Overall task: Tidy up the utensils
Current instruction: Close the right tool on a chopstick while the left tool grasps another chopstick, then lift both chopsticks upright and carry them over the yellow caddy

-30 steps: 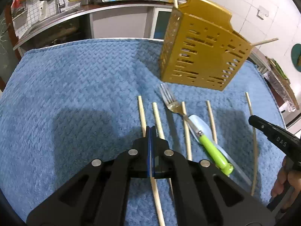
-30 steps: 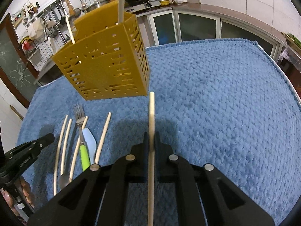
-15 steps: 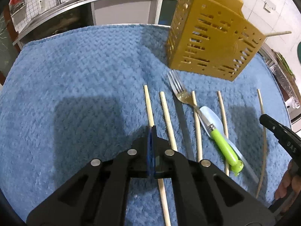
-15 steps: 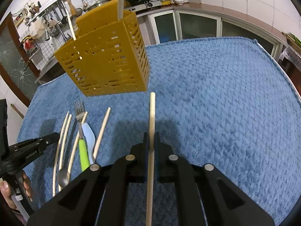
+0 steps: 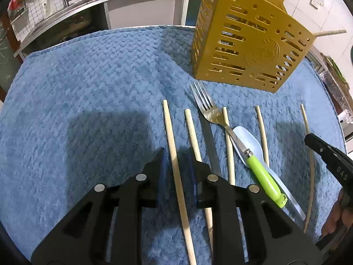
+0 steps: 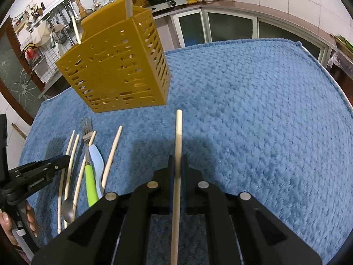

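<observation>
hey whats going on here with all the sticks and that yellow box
A person is sorting utensils on a blue towel with two handheld grippers. The right gripper is clamped on one chopstick. The left gripper is open around another chopstick lying on the towel. A fork and more chopsticks lie near the yellow caddy.

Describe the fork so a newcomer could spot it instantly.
Start at the yellow caddy on the blue towel. Just in front lies a row of chopsticks and cutlery; the fork lies among them, tines toward the caddy. Only it has a lime-green handle.
</observation>
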`<action>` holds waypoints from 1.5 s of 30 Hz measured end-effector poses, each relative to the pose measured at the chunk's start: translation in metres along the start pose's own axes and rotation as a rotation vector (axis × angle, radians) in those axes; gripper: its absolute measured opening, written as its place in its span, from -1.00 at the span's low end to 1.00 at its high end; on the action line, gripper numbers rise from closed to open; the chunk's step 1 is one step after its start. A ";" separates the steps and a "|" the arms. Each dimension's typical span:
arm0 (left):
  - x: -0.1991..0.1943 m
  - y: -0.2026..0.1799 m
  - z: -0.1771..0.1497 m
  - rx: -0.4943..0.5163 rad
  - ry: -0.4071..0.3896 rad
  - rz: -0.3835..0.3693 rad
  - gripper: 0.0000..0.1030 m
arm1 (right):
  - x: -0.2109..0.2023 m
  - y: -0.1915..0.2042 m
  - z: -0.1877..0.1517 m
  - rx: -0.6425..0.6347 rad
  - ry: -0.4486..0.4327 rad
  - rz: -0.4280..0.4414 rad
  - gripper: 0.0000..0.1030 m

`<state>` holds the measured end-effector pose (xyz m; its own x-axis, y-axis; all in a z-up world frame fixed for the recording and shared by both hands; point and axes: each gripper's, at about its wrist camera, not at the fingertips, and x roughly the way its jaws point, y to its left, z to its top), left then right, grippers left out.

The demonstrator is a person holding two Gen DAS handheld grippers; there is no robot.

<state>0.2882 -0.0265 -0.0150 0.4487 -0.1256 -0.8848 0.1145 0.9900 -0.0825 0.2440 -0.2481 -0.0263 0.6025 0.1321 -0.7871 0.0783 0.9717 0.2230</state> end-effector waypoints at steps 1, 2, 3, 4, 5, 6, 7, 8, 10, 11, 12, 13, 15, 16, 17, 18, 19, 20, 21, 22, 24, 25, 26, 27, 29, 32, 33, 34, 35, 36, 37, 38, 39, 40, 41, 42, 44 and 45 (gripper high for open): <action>0.000 -0.003 0.000 0.013 0.006 0.006 -0.66 | 0.001 0.000 0.000 0.000 0.003 -0.001 -0.88; 0.002 -0.006 0.001 0.028 0.010 0.019 -0.67 | 0.002 -0.001 0.000 0.001 0.005 -0.001 -0.88; 0.004 -0.009 0.003 0.046 0.013 0.038 -0.71 | 0.003 -0.001 0.000 0.003 0.007 -0.001 -0.88; 0.005 -0.013 0.005 0.059 0.017 0.051 -0.72 | 0.003 -0.001 0.000 0.004 0.009 -0.001 -0.88; 0.007 -0.016 0.007 0.072 0.023 0.062 -0.72 | 0.004 0.000 0.001 0.003 0.010 -0.001 -0.88; 0.008 -0.017 0.009 0.077 0.025 0.067 -0.74 | 0.004 0.000 0.001 0.001 0.011 -0.003 -0.88; 0.010 -0.017 0.010 0.077 0.027 0.067 -0.77 | 0.004 0.001 0.002 -0.002 0.012 -0.005 -0.88; 0.010 -0.017 0.012 0.073 0.029 0.063 -0.80 | 0.004 0.002 0.002 -0.004 0.010 -0.006 -0.88; 0.007 -0.013 0.013 0.053 0.025 0.044 -0.87 | 0.002 0.003 0.004 -0.009 0.006 -0.002 -0.88; 0.005 -0.011 0.012 0.047 0.020 0.035 -0.88 | 0.000 0.003 0.004 -0.013 0.004 -0.001 -0.88; 0.002 -0.008 0.010 0.041 0.005 0.023 -0.89 | -0.001 0.004 0.004 -0.016 -0.001 0.000 -0.88; -0.001 -0.007 0.009 0.041 -0.010 0.018 -0.90 | -0.003 0.004 0.004 -0.017 -0.006 0.001 -0.88; -0.010 -0.007 0.006 0.041 -0.047 0.018 -0.90 | -0.007 0.003 0.005 -0.012 -0.014 0.010 -0.88; -0.014 -0.007 0.004 0.038 -0.061 0.015 -0.90 | -0.008 0.003 0.005 -0.012 -0.017 0.012 -0.88; -0.019 -0.006 0.004 0.033 -0.077 0.006 -0.90 | -0.011 0.003 0.005 -0.012 -0.025 0.013 -0.88; -0.025 -0.005 0.003 0.029 -0.094 -0.007 -0.90 | -0.013 0.004 0.005 -0.013 -0.031 0.014 -0.88; -0.031 -0.005 0.002 0.025 -0.115 -0.013 -0.90 | -0.016 0.004 0.005 -0.013 -0.041 0.017 -0.88; -0.036 -0.004 0.001 0.021 -0.137 -0.018 -0.90 | -0.019 0.004 0.005 -0.013 -0.049 0.019 -0.88; -0.043 -0.004 0.000 0.015 -0.161 -0.023 -0.90 | -0.023 0.004 0.006 -0.015 -0.060 0.022 -0.88; -0.049 -0.002 -0.001 0.007 -0.180 -0.032 -0.91 | -0.026 0.004 0.006 -0.016 -0.066 0.024 -0.88; -0.061 0.000 -0.002 -0.010 -0.213 -0.056 -0.91 | -0.032 0.005 0.006 -0.024 -0.084 0.027 -0.88; -0.065 0.000 -0.001 -0.015 -0.228 -0.064 -0.91 | -0.037 0.006 0.007 -0.030 -0.100 0.026 -0.88; -0.070 0.000 -0.001 -0.017 -0.243 -0.068 -0.91 | -0.041 0.007 0.007 -0.033 -0.110 0.028 -0.88; -0.075 0.000 0.000 -0.015 -0.261 -0.071 -0.91 | -0.045 0.008 0.008 -0.036 -0.122 0.031 -0.88; -0.087 -0.002 -0.002 -0.013 -0.300 -0.082 -0.91 | -0.052 0.010 0.009 -0.040 -0.143 0.037 -0.88; -0.100 -0.003 -0.004 -0.010 -0.362 -0.109 -0.91 | -0.067 0.013 0.010 -0.050 -0.208 0.040 -0.88; -0.105 -0.004 -0.003 -0.006 -0.385 -0.114 -0.91 | -0.075 0.015 0.011 -0.059 -0.243 0.041 -0.88; -0.109 -0.004 -0.003 -0.008 -0.406 -0.120 -0.91 | -0.080 0.016 0.013 -0.063 -0.264 0.043 -0.88; -0.112 -0.005 -0.002 -0.009 -0.423 -0.123 -0.91 | -0.085 0.018 0.014 -0.067 -0.290 0.046 -0.88; -0.117 -0.006 -0.001 -0.012 -0.447 -0.127 -0.91 | -0.093 0.020 0.017 -0.073 -0.322 0.051 -0.88; -0.121 -0.005 0.001 -0.015 -0.466 -0.131 -0.91 | -0.099 0.022 0.020 -0.077 -0.348 0.055 -0.88; -0.125 -0.005 0.002 -0.016 -0.486 -0.135 -0.91 | -0.103 0.023 0.022 -0.079 -0.366 0.058 -0.88; -0.131 -0.006 0.005 -0.018 -0.510 -0.140 -0.91 | -0.110 0.025 0.026 -0.083 -0.395 0.065 -0.88; -0.136 -0.006 0.008 -0.020 -0.528 -0.143 -0.91 | -0.115 0.026 0.029 -0.084 -0.412 0.071 -0.88; -0.142 -0.007 0.013 -0.019 -0.548 -0.153 -0.91 | -0.122 0.028 0.034 -0.086 -0.435 0.080 -0.88; -0.145 -0.008 0.016 -0.016 -0.561 -0.158 -0.91 | -0.128 0.030 0.038 -0.088 -0.457 0.088 -0.88; -0.155 -0.012 0.023 -0.010 -0.596 -0.163 -0.91 | -0.138 0.033 0.046 -0.089 -0.500 0.101 -0.88; -0.160 -0.014 0.029 -0.004 -0.613 -0.167 -0.91 | -0.143 0.036 0.052 -0.090 -0.523 0.108 -0.88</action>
<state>0.2402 -0.0225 0.1414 0.8512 -0.2909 -0.4368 0.2240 0.9541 -0.1990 0.2016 -0.2422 0.1240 0.9201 0.1390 -0.3663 -0.0602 0.9740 0.2183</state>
